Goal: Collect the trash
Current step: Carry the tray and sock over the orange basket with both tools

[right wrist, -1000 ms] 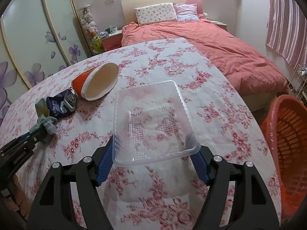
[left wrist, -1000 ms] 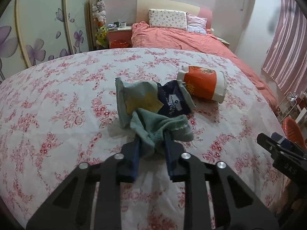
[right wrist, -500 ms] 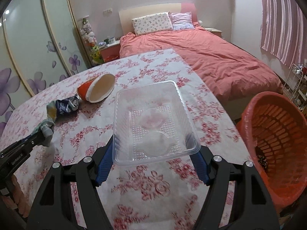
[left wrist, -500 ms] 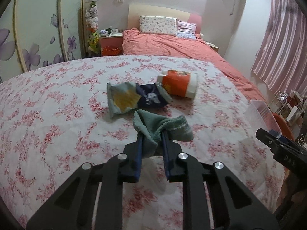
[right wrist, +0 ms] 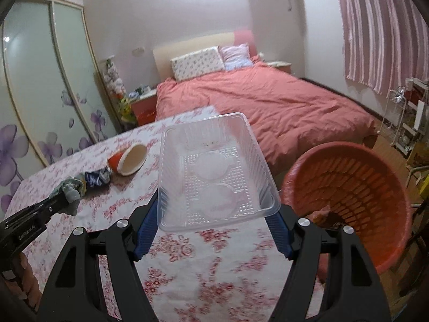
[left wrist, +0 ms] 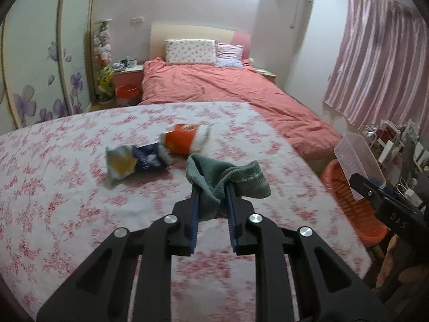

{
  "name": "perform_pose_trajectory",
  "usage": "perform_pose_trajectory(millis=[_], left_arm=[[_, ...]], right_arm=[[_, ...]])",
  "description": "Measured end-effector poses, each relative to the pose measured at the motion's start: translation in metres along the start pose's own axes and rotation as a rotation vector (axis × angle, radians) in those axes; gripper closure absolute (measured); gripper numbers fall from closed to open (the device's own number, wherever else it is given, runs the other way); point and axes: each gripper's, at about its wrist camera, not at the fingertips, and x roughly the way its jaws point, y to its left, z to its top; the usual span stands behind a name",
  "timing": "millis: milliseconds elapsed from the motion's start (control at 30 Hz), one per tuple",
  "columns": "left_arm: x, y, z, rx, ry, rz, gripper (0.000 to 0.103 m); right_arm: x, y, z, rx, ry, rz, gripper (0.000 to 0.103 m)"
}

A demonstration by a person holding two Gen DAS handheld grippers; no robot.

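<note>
The left tool is clamped narrowly on a green sock; the right tool grips a clear plastic tray at wide spread, near the orange basket at right. On the floral desk lie a chip bag and orange cup; a pink bed stands beyond.

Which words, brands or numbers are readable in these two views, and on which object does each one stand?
"DAS": white letters on the black body of the right tongs, seen from the left wrist view; the word may be cut off.
Small white lettering on the black body of the left tongs, right wrist view: too blurred to read.
Print on the dark blue snack bag: blurred, unreadable.
Print on the orange paper cup: blurred, unreadable.
</note>
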Motion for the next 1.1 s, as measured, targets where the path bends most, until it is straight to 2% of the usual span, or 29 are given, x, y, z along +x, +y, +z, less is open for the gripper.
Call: perform_pose_trajectory(millis=[233, 600, 1100], left_arm=[[-0.009, -0.043, 0.006, 0.042, -0.02, -0.079, 0.084], [-0.004, -0.121, 0.008, 0.115, -0.017, -0.222, 0.084], [0.023, -0.208, 0.004, 0.193, 0.034, -0.376, 0.084]], right_arm=[[-0.026, -0.024, 0.004, 0.027, -0.079, -0.051, 0.032], [-0.05, -0.078, 0.003, 0.104, -0.152, -0.153, 0.032], [-0.052, -0.129, -0.002, 0.188, -0.163, -0.215, 0.032]])
